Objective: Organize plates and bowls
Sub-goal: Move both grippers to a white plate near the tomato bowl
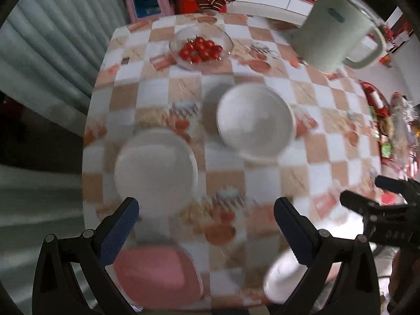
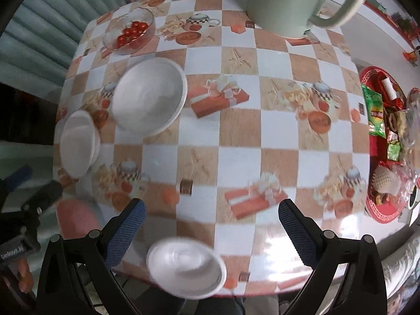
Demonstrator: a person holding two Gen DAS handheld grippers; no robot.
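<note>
Here, left tool (image 1: 206, 210) and right tool (image 2: 211, 211) both spread, empty; small white round bowl (image 2: 186, 267) just below right tool; flat white plate (image 1: 155, 168) ahead of left tool on checkered tabletop (image 2: 236, 131).

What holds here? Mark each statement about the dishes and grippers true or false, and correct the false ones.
1. The clear glass bowl holds small red tomatoes. True.
2. The left gripper is clamped on the pink plastic plate. False: it is open and grips nothing.
3. The large white bowl is stacked inside the glass bowl. False: it sits apart on the checkered tablecloth.
4. The right gripper is open, a small white bowl below it. True.
5. The pale green kettle lies on its side. False: it stands upright.
</note>
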